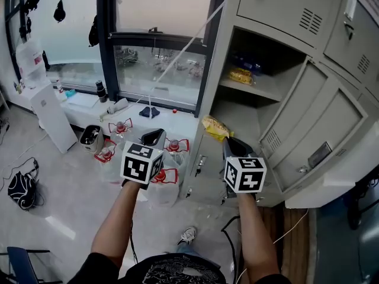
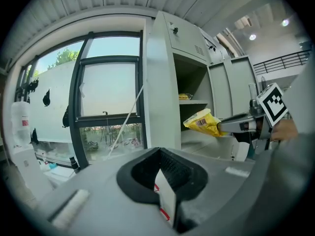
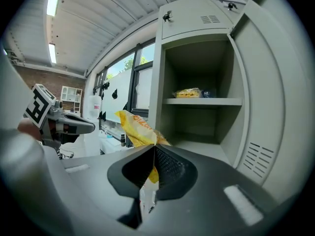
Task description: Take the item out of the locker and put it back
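bright daylight from the window (image 1: 157, 70); fisheye edges dark, near foreground blurred

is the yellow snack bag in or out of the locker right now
Out. The right claw is shut on the yellow bag, holding it just before the open locker's front edge, not on a shelf.

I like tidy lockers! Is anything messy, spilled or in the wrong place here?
Nothing looks spilled or broken. One thing is out of place: the yellow snack bag is pinched in the right tool, in the air in front of the open locker, not on a shelf.
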Action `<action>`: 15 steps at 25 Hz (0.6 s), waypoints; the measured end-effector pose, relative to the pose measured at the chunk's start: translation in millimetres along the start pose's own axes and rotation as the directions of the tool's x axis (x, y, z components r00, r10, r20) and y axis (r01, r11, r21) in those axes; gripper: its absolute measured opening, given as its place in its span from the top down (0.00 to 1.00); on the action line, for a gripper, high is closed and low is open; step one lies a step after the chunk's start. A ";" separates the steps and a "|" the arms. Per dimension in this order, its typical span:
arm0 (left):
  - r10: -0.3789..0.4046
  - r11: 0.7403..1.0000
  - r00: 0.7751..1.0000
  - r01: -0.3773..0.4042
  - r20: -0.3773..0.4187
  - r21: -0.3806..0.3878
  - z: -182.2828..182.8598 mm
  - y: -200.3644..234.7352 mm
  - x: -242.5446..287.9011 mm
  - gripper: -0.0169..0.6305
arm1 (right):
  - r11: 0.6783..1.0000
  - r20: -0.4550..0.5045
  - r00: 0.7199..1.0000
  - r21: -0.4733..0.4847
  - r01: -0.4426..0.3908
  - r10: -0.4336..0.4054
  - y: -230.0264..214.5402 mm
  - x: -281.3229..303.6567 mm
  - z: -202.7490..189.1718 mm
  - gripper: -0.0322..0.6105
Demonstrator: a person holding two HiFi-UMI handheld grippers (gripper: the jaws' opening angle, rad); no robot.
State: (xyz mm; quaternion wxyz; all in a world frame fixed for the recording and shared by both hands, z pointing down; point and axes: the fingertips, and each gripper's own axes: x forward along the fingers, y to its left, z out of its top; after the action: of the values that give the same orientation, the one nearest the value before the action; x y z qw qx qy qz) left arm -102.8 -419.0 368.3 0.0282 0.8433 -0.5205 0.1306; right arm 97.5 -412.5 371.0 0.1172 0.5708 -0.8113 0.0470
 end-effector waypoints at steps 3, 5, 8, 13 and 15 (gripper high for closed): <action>-0.020 1.000 1.000 0.020 0.004 -0.002 5.0 -8.1 19.1 0.97 | 1.000 -0.006 1.000 0.009 0.022 -0.022 -19.5 3.5 -1.2 0.91; -0.039 0.999 0.999 0.039 0.003 -0.006 7.1 -15.4 31.4 0.97 | 0.999 -0.014 0.999 0.011 0.041 -0.041 -32.9 5.4 -3.4 0.91; -0.069 0.998 0.998 0.069 -0.004 -0.003 9.4 -26.3 49.8 0.97 | 0.997 -0.028 0.997 0.008 0.070 -0.070 -53.4 10.0 -7.0 0.91; -0.098 0.995 0.995 0.098 -0.013 0.005 14.2 -33.2 76.9 0.97 | 0.994 -0.052 0.993 -0.010 0.108 -0.109 -80.4 26.5 -13.1 0.91; -0.098 0.995 0.995 0.098 -0.015 0.009 16.6 -32.0 86.8 0.97 | 0.993 -0.063 0.991 -0.016 0.116 -0.117 -88.5 35.3 -16.2 0.91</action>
State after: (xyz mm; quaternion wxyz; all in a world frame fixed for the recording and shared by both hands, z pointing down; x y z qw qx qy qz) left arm -34.5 -483.0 376.8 0.0343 0.8670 -0.4778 0.1375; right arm 171.3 -471.8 390.2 0.1489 0.6147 -0.7727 0.0531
